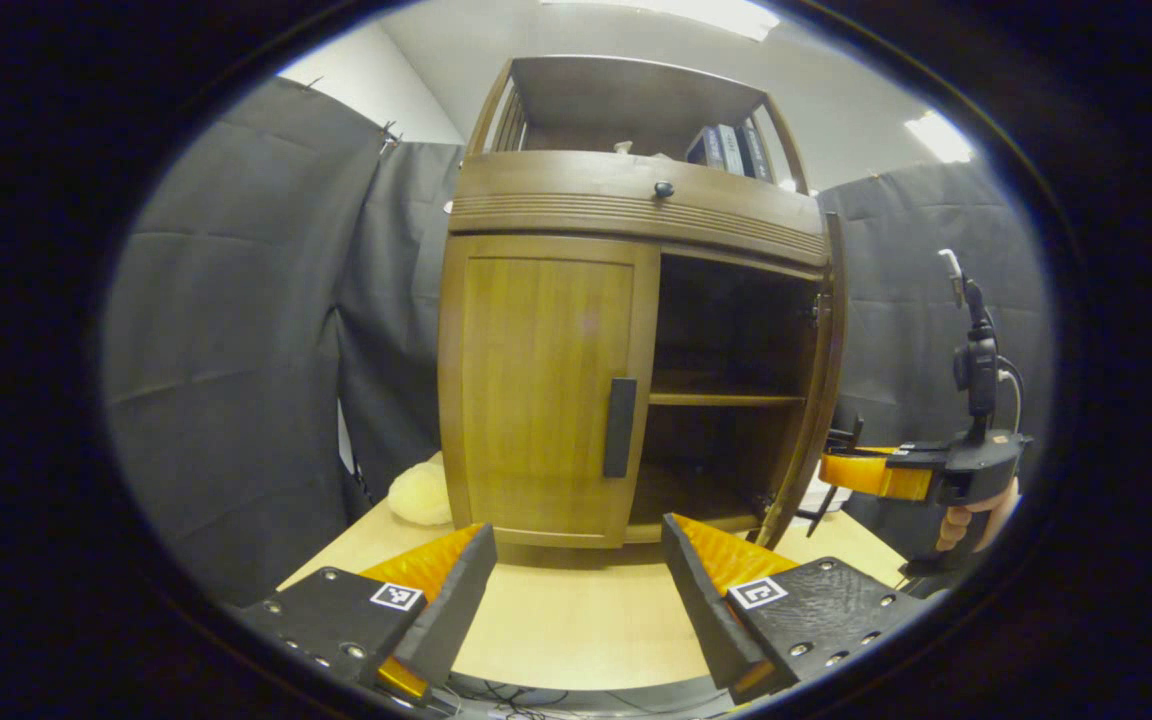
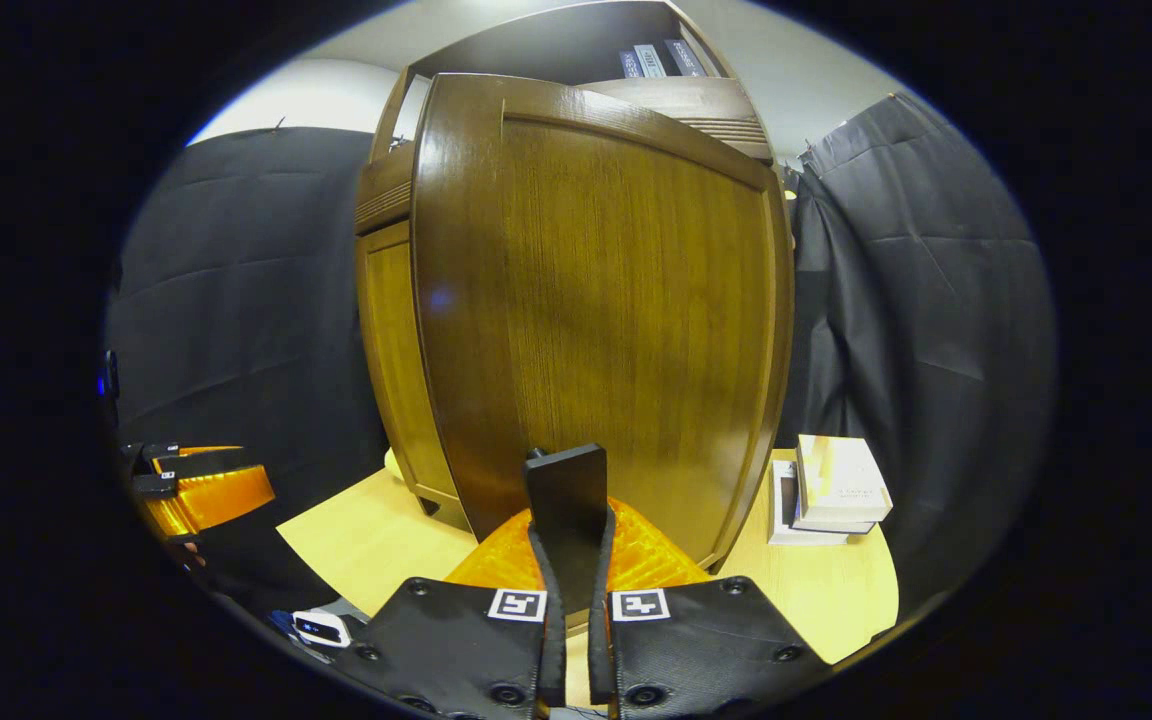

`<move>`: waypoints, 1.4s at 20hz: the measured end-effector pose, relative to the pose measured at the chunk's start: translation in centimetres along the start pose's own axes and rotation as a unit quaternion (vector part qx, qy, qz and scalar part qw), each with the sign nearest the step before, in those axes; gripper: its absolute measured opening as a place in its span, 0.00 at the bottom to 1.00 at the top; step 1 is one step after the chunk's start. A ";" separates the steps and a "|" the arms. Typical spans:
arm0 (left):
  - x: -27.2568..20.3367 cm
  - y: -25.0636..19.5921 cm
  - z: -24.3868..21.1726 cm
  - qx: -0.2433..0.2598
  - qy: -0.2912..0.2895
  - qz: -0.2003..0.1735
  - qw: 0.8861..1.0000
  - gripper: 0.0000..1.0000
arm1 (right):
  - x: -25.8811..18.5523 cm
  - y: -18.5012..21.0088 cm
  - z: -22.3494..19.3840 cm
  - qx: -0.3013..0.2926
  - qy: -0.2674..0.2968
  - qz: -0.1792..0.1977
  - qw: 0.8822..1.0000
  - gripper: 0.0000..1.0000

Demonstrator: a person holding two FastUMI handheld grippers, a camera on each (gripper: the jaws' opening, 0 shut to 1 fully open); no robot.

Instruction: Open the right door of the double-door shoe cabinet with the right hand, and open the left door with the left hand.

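The wooden shoe cabinet (image 1: 556, 205) stands on a light table. Its left door (image 1: 541, 390) is closed, and a dark vertical handle (image 1: 619, 427) sits at its inner edge. My left gripper (image 1: 576, 565) hangs open in front of that door, a short way back from it, holding nothing. The right door (image 1: 818, 390) is swung out, baring dark shelves. In the right gripper view the right door (image 2: 596, 320) looms close, and my right gripper (image 2: 573, 525) is shut on its dark handle (image 2: 566, 480). The right gripper (image 1: 841, 468) and the hand holding it also appear in the left gripper view.
A pale fluffy thing (image 1: 423, 493) lies on the table (image 1: 576, 620) left of the cabinet. Stacked small boxes (image 2: 831, 490) sit right of the open door. Books (image 1: 731, 148) stand on the top shelf. Black cloth walls close in on both sides.
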State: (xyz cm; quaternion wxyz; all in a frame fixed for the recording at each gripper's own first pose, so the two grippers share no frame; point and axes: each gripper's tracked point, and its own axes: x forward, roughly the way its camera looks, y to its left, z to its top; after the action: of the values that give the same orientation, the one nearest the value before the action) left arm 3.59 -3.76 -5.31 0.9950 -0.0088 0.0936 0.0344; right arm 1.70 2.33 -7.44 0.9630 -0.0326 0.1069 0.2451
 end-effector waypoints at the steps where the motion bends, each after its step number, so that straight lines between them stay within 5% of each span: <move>1: 0.1 0.1 0.2 -0.002 -0.004 0.005 1.000 0.95 | -0.4 -0.5 -0.1 0.001 -0.001 0.004 1.000 0.10; 10: 0.5 1.0 0.7 -0.013 -0.023 0.062 0.998 0.95 | -3.4 -4.0 -0.7 -0.001 -0.017 0.040 0.999 0.10; 28: 0.9 0.8 1.0 0.009 -0.038 0.051 0.998 0.95 | -7.7 -15.1 -1.8 0.003 -0.051 0.000 0.999 0.07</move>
State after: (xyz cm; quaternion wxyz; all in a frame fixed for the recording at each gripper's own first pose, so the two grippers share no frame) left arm 4.56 -2.93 -4.50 0.9948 0.0068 0.0566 0.0850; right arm 1.97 -14.74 -7.36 0.9675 -0.0168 0.0584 0.2456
